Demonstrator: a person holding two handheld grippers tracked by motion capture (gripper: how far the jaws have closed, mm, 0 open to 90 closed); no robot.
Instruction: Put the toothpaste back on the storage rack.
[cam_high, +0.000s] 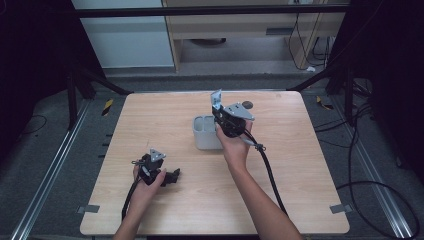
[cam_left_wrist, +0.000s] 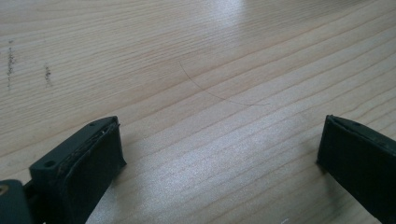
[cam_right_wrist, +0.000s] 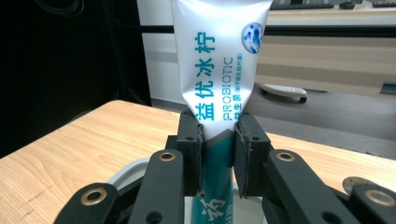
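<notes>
Toothpaste tube (cam_right_wrist: 219, 70): stood upright in our right gripper (cam_right_wrist: 218, 154), white upper body printed in blue with "PROBIOTIC", teal lower part running down toward the grey holder (cam_high: 206, 132).
Right gripper: both jaws pressed on the tube just where white met teal; from the high view it hung over the holder's right side, mid-table.
Left gripper (cam_high: 159, 172): jaws spread wide over bare wooden table (cam_left_wrist: 201, 70), nothing between them — it lay low near the front left, well apart from the holder.
Step in hand: we judged that the tube was either going into the holder or coming out of it; the pictures did not settle which.
Doing it well: we would keep the tube vertical and move straight along the compartment's axis, so the soft body would not buckle or drag the light holder sideways — the idle left gripper could steady the holder's wall.
Holder: a pale grey box with at least two compartments; the left one looked empty from above.
Holder contents: whether the tube's foot sat inside the right compartment was hidden behind our hand and gripper.
Table edge: a small dark round object (cam_high: 247, 104) lay beyond the holder.
</notes>
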